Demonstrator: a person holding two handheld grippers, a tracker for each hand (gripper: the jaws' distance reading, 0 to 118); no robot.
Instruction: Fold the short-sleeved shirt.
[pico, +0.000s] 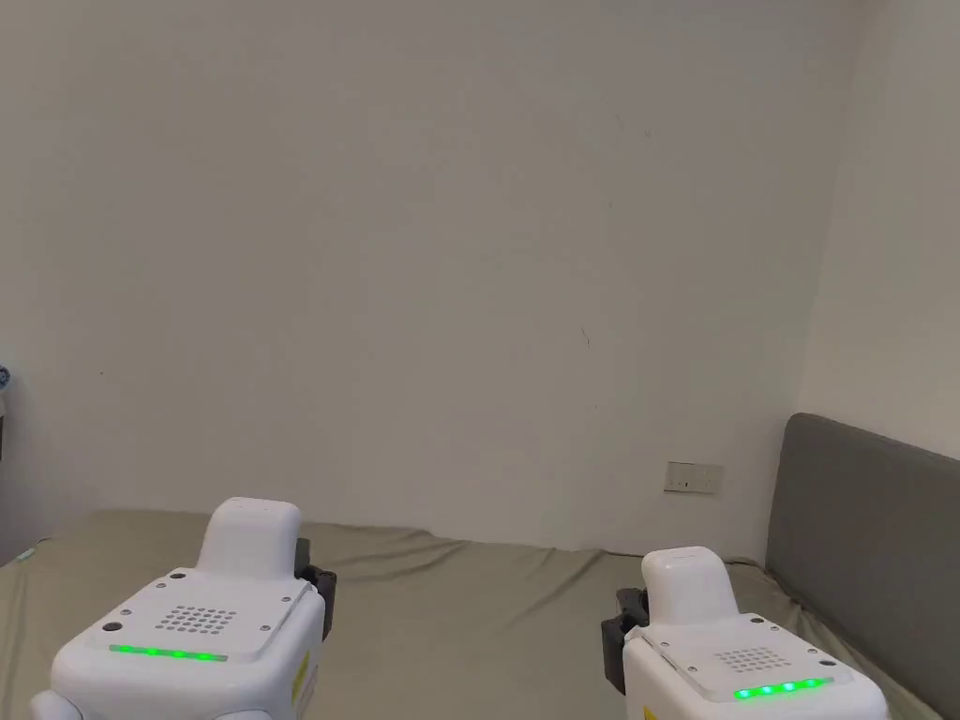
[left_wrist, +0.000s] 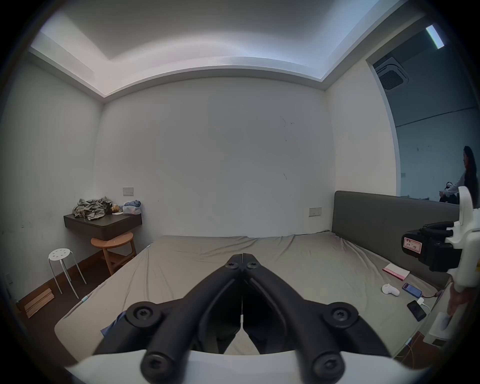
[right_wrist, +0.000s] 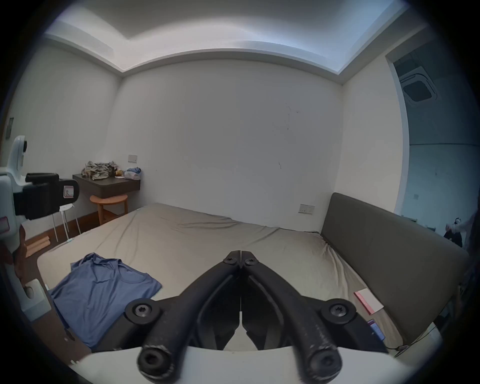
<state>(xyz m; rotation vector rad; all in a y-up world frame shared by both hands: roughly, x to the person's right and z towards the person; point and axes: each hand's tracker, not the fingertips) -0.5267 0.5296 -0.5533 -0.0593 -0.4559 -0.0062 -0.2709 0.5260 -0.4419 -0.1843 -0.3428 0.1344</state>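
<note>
A blue short-sleeved shirt (right_wrist: 104, 291) lies spread on the near left part of the bed (right_wrist: 207, 241), collar toward the wall. A corner of the shirt (left_wrist: 114, 324) peeks out beside the left gripper's arms. My left gripper (left_wrist: 242, 256) is held level above the bed, jaws shut with nothing between them. My right gripper (right_wrist: 241, 253) is also shut and empty, raised over the bed's middle, to the right of the shirt. In the head view both white gripper bodies, left (pico: 202, 628) and right (pico: 731, 656), sit low in the picture.
A grey headboard (right_wrist: 389, 249) runs along the bed's right side. A booklet (left_wrist: 396, 271), a white device (left_wrist: 389, 289) and two phones (left_wrist: 413, 298) lie near it. At the left stand a wall shelf with clothes (left_wrist: 104, 218), a wooden stool (left_wrist: 114, 249) and a white stool (left_wrist: 61, 262). A person (left_wrist: 467, 176) stands beyond the doorway.
</note>
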